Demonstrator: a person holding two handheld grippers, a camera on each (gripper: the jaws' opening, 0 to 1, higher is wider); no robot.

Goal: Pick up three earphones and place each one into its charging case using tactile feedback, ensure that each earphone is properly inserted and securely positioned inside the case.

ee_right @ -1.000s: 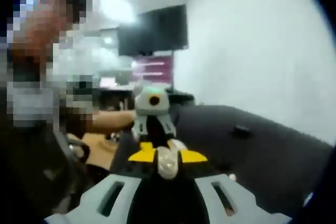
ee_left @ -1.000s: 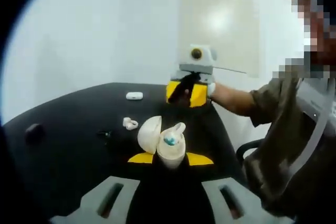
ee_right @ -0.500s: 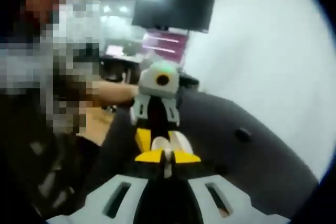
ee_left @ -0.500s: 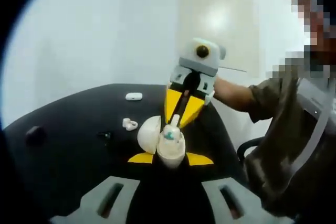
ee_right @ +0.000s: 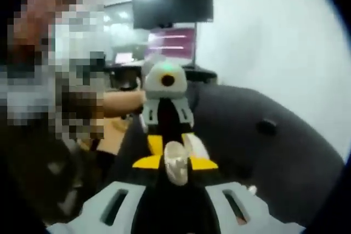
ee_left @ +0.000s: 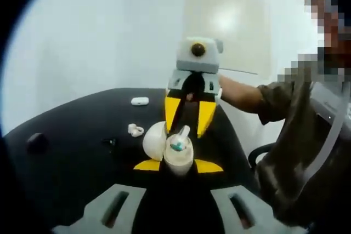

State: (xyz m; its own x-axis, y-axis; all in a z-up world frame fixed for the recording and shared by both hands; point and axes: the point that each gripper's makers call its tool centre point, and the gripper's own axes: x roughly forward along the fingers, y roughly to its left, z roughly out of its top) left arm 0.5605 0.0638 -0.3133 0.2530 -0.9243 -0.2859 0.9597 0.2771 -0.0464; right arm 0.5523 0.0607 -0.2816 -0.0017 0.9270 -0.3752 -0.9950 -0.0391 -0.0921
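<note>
My left gripper (ee_left: 178, 165) is shut on an open cream charging case (ee_left: 179, 158), its lid (ee_left: 154, 140) tipped to the left. An earphone (ee_left: 178, 144) with a teal tip stands in the case with its white stem pointing up. My right gripper (ee_left: 185, 132) comes in from above and behind, with its yellow jaws open on either side of the stem's top. In the right gripper view the case (ee_right: 176, 165) sits between my right gripper's (ee_right: 175, 163) spread yellow tips, with the left gripper (ee_right: 173, 152) facing me behind it.
On the black table (ee_left: 71, 152) lie a shut white case (ee_left: 140, 101), loose white earphones (ee_left: 135, 130), a small dark piece (ee_left: 109, 141) and a black lump (ee_left: 35, 140). A person's sleeve (ee_left: 296, 135) takes up the right. A dark monitor (ee_right: 173, 1) hangs behind.
My right gripper came in from behind, closed in a V over the earphone's stem half a second ago, and has now opened and lifted slightly. The left gripper has held the case still.
</note>
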